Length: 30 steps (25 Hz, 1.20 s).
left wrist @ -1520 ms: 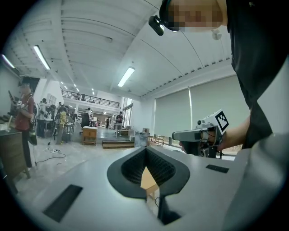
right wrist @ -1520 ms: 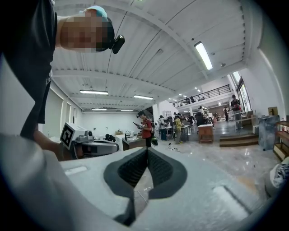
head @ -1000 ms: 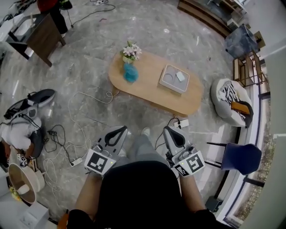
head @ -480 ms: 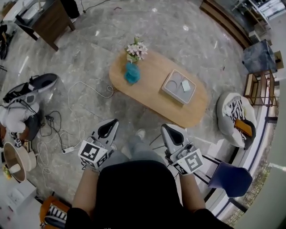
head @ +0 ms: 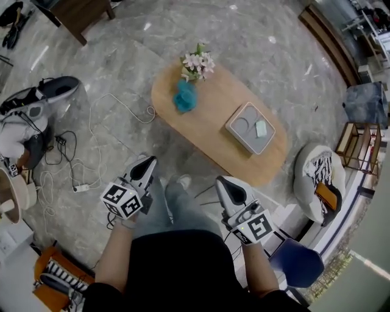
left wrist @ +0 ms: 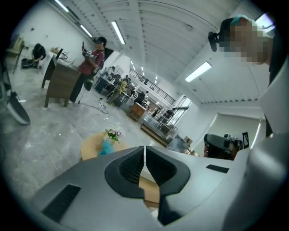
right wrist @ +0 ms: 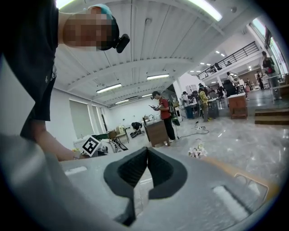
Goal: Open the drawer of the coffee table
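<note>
An oval wooden coffee table (head: 207,131) stands on the marble floor ahead of me; its drawer does not show from above. On it are a teal vase with pale flowers (head: 185,95) and a grey tray (head: 250,128). My left gripper (head: 148,162) is held near the person's left knee, short of the table, jaws shut with nothing between them (left wrist: 144,152). My right gripper (head: 222,182) hangs by the right knee, just short of the table's near edge, also shut and empty (right wrist: 147,154). The table top (left wrist: 92,144) and flowers (right wrist: 197,151) show past the jaws.
White cables and a power strip (head: 81,187) trail over the floor at left. A round patterned pouf (head: 317,181) sits right of the table, a blue chair (head: 297,265) lower right, a dark wooden desk (head: 82,13) at top left. Other people stand far off.
The person has stepped toward the table, which now lies closer. Both grippers have dropped and moved apart to either side of the legs; the left one has rolled. Both stayed shut.
</note>
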### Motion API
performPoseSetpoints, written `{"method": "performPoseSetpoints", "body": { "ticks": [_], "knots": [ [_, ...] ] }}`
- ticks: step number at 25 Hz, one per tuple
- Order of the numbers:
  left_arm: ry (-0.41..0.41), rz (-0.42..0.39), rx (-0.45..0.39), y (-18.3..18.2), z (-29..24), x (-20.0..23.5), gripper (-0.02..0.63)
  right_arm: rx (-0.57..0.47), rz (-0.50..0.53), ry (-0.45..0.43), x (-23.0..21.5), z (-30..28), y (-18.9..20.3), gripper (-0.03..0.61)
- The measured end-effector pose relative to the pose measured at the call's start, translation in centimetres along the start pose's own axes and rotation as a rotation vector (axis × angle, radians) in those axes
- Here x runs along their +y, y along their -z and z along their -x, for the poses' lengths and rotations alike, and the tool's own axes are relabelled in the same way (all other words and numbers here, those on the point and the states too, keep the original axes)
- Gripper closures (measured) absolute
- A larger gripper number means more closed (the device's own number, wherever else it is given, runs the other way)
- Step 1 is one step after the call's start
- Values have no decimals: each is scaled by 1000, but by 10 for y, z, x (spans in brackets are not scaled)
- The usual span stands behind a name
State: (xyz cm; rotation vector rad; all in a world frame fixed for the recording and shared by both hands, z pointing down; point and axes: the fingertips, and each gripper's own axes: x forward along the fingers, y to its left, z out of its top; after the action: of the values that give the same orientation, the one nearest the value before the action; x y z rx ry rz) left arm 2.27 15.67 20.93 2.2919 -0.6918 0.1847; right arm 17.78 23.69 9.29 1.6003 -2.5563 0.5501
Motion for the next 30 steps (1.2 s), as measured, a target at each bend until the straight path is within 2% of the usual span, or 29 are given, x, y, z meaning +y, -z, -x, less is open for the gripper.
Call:
{"method": "performPoseSetpoints", "body": {
  "ticks": [5,11,20,26,30],
  "knots": [
    [-17,143,-8,21,-18,63,600,52,-33,7,-13,-34,26,580],
    [43,256,-4,52,-47,131,598,139,-17,41,-23,-82,74,580],
    [64,368,22,128,-105,237,598,210,-62,70,-42,-156,153,580],
    [85,377,15,173,-139,298,596,249,-114,108,-63,-194,222,580],
    [67,451,2,204,-156,339,547,289,-126,112,-70,-213,265,580]
  ]
}}
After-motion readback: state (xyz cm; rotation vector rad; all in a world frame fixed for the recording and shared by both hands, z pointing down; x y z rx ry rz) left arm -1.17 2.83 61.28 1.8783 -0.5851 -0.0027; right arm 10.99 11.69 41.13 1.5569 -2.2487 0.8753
